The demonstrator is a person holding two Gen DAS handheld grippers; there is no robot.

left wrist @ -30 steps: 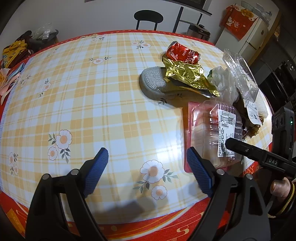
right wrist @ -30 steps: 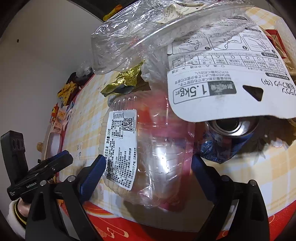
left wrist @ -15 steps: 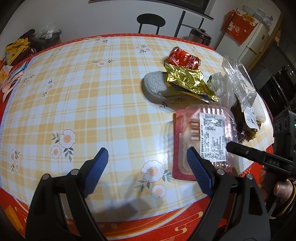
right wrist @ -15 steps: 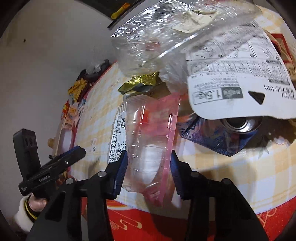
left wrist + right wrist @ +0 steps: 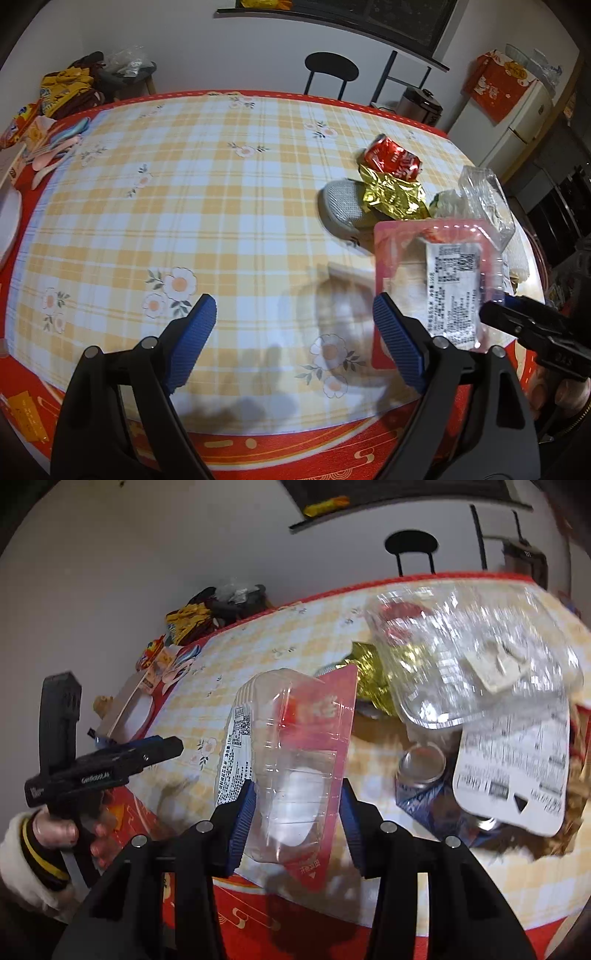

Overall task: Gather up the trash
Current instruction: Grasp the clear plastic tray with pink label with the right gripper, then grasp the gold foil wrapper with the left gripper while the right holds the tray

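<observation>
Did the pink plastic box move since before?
Yes. The pink plastic box, pinched by the right gripper, has been lifted off the tablecloth; earlier it lay flat beside the gold wrapper, now it hangs tilted above its shadow.

A black stool (image 5: 331, 69) stands against the white wall (image 5: 229, 55), a white fridge (image 5: 517, 122) nearby.

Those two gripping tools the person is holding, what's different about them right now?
The right gripper has its jaws closed on the clear plastic food tray with a pink backing and white label, held tilted above the yellow checked tablecloth. The left gripper has its jaws spread wide with nothing between them, only tablecloth showing. Both have black arms and blue ribbed pads.
</observation>
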